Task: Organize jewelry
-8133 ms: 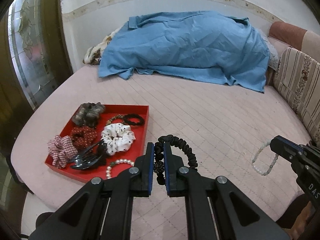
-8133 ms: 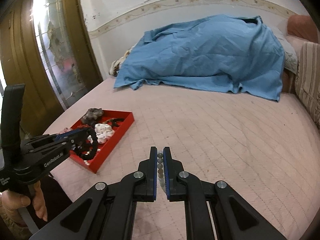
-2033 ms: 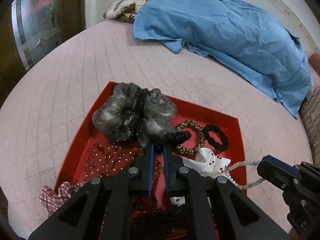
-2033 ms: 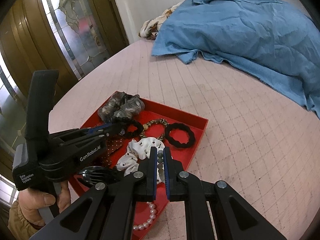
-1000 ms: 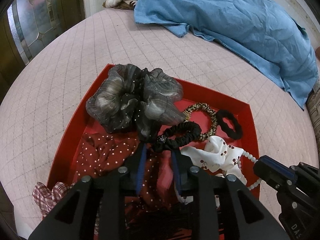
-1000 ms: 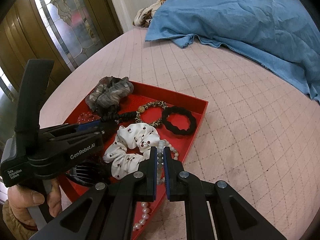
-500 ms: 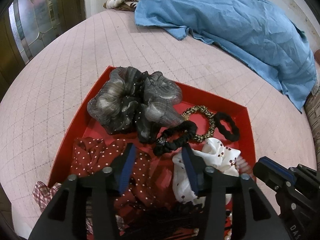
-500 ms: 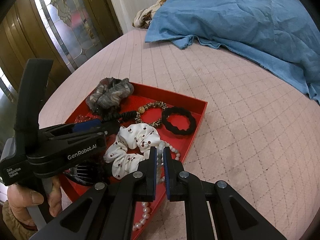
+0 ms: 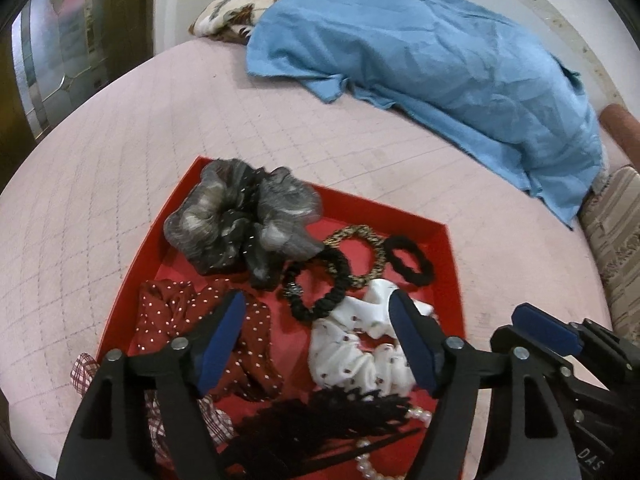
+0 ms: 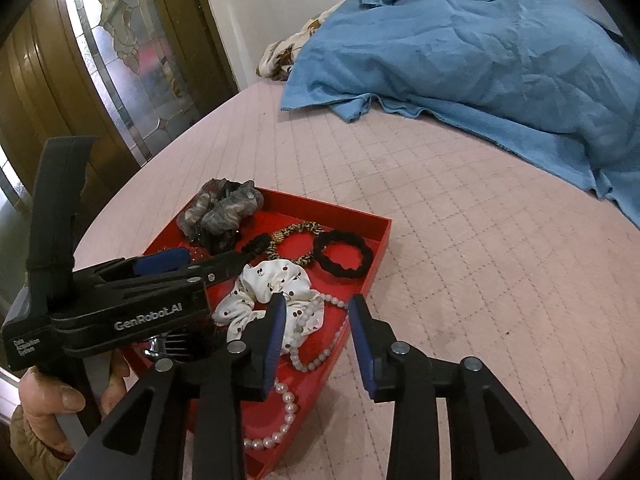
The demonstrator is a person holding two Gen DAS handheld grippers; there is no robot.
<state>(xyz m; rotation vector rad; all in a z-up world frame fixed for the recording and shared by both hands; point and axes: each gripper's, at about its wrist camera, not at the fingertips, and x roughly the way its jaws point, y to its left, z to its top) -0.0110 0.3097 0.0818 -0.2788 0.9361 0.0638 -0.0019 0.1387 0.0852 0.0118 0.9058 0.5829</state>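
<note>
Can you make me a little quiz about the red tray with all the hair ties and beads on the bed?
1. True or false: the black scrunchie with the charm lies in the red tray, not pinched by the left gripper.
2. Which thing lies between the right gripper's opening jaws? A) pale bead bracelet B) leopard hair tie C) grey scrunchie
3. Fill in: a big ___ cloth lies at the far end of the bed.

Key: 1 true; 2 A; 3 blue.
</note>
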